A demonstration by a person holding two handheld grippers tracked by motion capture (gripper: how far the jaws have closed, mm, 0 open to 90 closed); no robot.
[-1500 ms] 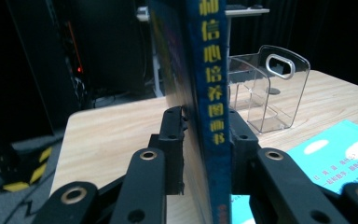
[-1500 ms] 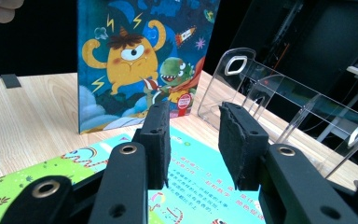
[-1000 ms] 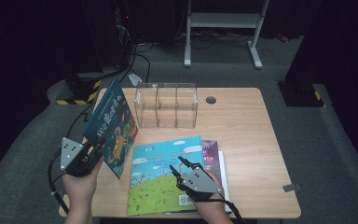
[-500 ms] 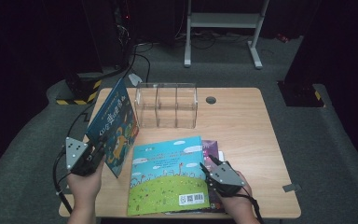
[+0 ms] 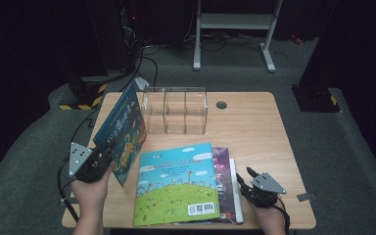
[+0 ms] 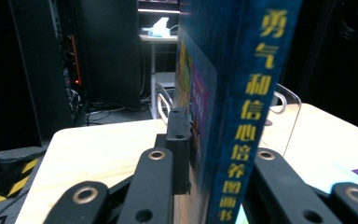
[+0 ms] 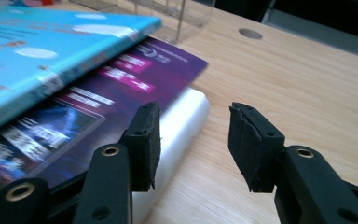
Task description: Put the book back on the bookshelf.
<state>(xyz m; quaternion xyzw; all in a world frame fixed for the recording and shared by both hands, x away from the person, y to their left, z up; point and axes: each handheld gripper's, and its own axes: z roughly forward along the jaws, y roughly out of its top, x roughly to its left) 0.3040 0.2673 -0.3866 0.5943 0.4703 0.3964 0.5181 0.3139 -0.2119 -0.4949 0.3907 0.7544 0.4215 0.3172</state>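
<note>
In the high view, the left gripper (image 5: 100, 159) was clamped on the blue book (image 5: 122, 131), standing up by the table's (image 5: 254, 127) left edge. In the left gripper view, its spine (image 6: 242, 116) ran straight up. In the right gripper view, the right gripper (image 7: 193, 135) had just been opening, nothing inside; the book pile's white edge (image 7: 182, 126) lay just left.

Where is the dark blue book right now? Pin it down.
In the high view, the dark blue book stands tilted at the table's left edge, clamped in the left hand-held gripper, just left of the clear divided box.
</note>
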